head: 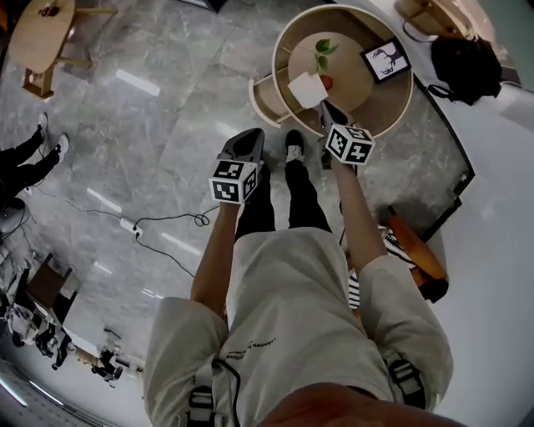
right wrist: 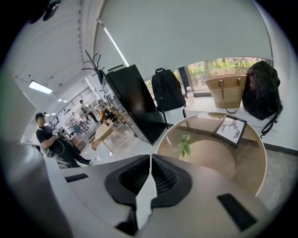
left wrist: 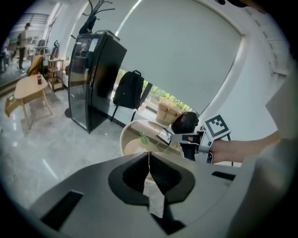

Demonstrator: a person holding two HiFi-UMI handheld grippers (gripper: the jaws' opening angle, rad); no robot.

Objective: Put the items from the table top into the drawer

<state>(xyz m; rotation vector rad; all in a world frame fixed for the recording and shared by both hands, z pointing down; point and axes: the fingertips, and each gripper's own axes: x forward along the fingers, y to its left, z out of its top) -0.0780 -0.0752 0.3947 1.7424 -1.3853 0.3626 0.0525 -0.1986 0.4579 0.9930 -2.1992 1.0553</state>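
A round glass-topped table (head: 400,104) stands ahead, with a curved drawer (head: 265,98) pulled open on its left side. On the top lie a white sheet (head: 307,87), a small red thing (head: 327,82), a green sprig (head: 324,52) and a framed picture (head: 385,60). My right gripper (head: 325,107) is shut, its tips at the sheet's near corner; whether they touch it I cannot tell. In the right gripper view the sprig (right wrist: 185,145) and picture (right wrist: 230,128) show beyond the shut jaws. My left gripper (head: 247,135) hangs shut over the floor, left of the drawer, holding nothing I can see.
A black backpack (head: 465,65) and a tan bag (head: 425,12) sit behind the table. A tall black cabinet (left wrist: 93,79) stands to the left. A cable (head: 167,225) trails on the floor. A wooden table (head: 46,33) and bystanders (head: 25,158) are far left.
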